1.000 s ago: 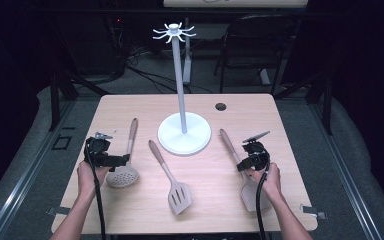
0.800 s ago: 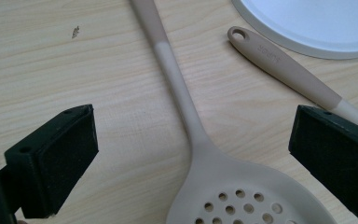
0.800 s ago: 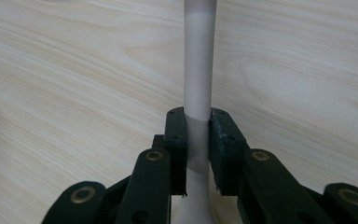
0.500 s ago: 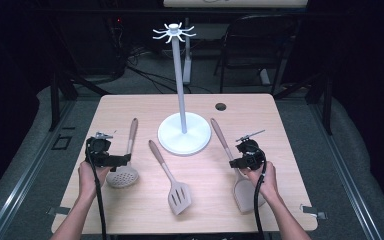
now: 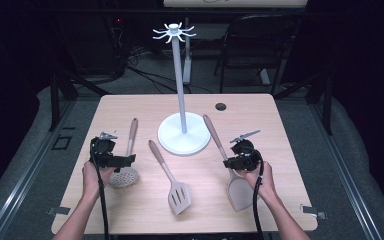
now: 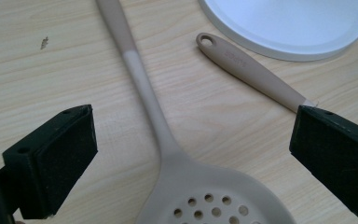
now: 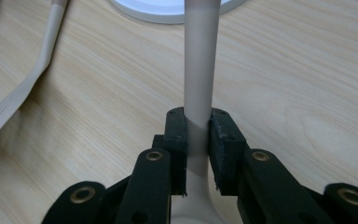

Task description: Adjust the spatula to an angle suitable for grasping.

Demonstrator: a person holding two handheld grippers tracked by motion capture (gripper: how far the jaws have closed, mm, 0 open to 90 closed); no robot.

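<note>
Leftward and up since before, the right gripper [image 5: 228, 163] clamps the solid spatula [image 5: 240, 192] by its handle, near the right of the stand base [image 5: 172, 137]. Left gripper [image 5: 130, 159] gapes wide over the skimmer [image 6: 214, 198].

Overhead table [image 5: 130, 210] view; two close-ups

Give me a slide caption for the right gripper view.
Right tool clamps the beige silicone spatula's handle above the light wooden table, near the white round stand base.
</note>
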